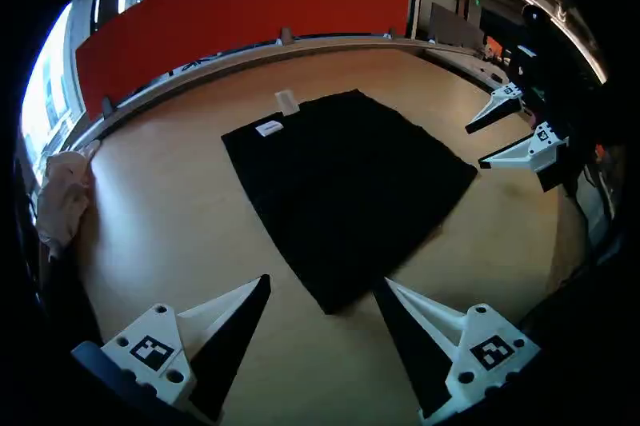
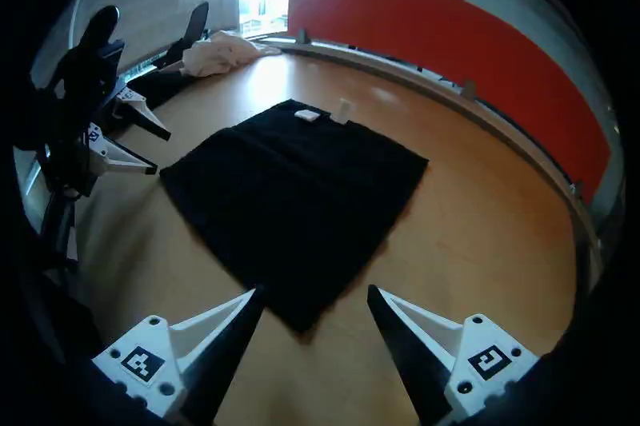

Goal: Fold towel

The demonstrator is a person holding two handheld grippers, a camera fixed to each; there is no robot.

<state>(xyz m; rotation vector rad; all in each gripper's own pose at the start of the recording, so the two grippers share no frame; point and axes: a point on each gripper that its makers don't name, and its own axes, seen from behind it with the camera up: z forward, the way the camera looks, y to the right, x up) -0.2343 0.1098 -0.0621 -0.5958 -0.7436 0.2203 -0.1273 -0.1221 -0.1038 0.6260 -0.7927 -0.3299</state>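
A black towel (image 1: pixel 348 186) lies flat on the wooden table, with a white label (image 1: pixel 269 128) near its far corner. My left gripper (image 1: pixel 320 298) is open just above the towel's near corner, nothing between its fingers. In the left gripper view my right gripper (image 1: pixel 476 146) hangs open beside the towel's right edge. In the right gripper view the same towel (image 2: pixel 296 186) spreads ahead, and my right gripper (image 2: pixel 314 302) is open over its near corner. The left gripper (image 2: pixel 160 154) stands open at the towel's left corner there.
A pale crumpled cloth (image 1: pixel 62 194) lies at the table's left edge, also seen as the cloth (image 2: pixel 216 54) far back. A small white object (image 1: pixel 286 101) stands beyond the towel. A red partition (image 1: pixel 240 18) runs along the table's far side.
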